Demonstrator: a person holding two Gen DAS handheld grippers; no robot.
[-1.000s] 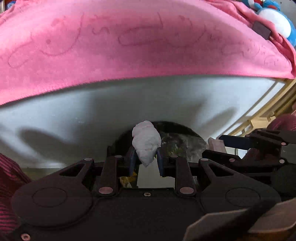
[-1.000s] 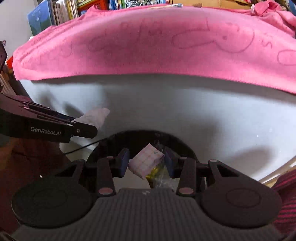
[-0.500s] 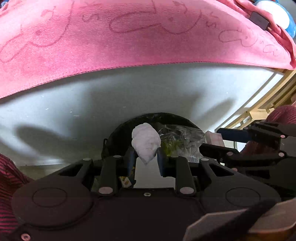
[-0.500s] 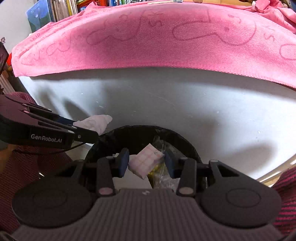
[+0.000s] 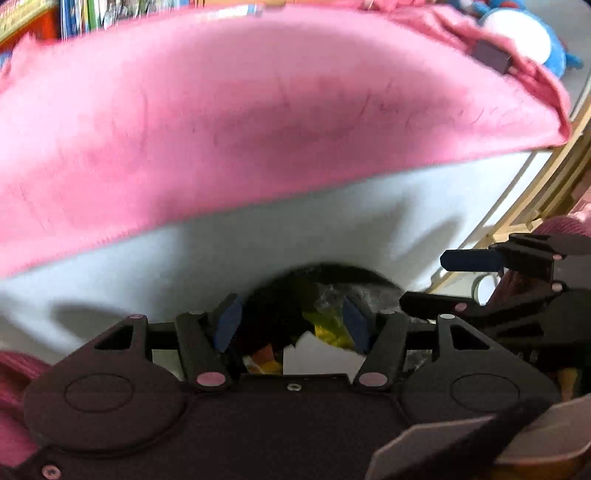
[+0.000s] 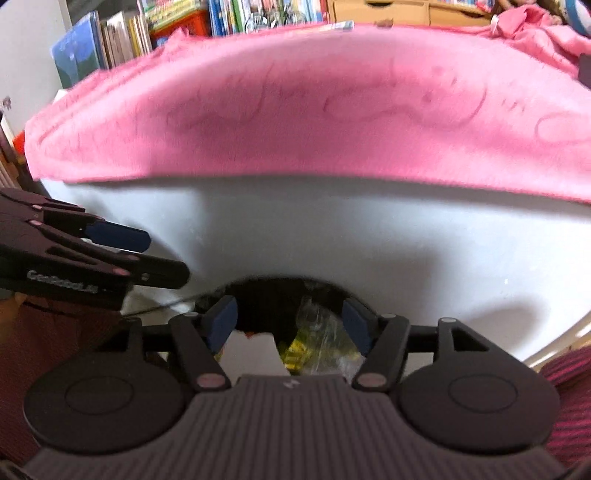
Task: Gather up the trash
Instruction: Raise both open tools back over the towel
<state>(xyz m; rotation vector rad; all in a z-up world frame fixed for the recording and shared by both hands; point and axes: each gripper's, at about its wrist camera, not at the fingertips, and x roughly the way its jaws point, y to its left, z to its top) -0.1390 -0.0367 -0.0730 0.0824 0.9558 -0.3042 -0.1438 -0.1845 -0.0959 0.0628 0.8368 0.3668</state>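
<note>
A black trash bin (image 5: 325, 271) sits low against the white table side, its mouth just beyond both grippers. Inside it lie clear and yellow wrappers (image 5: 327, 328) and a white paper piece (image 5: 317, 356). My left gripper (image 5: 291, 325) hangs over the bin, open, with nothing between its blue pads. In the right wrist view the bin (image 6: 280, 286) holds the same wrappers (image 6: 314, 339) and white paper (image 6: 251, 354). My right gripper (image 6: 290, 325) is open and empty above it. The left gripper (image 6: 122, 251) shows at the left there, the right gripper (image 5: 469, 277) at the right in the left wrist view.
A pink towel (image 5: 258, 122) drapes over the white table (image 5: 258, 251) above the bin. Books (image 6: 147, 29) line a shelf behind. A blue and white plush toy (image 5: 524, 33) lies at the far right. A wooden frame (image 5: 517, 206) stands right of the table.
Both grippers have opened over the bin. The white tissue wad is gone from the left one and the checked paper piece from the right one. Both views have tilted upward.
</note>
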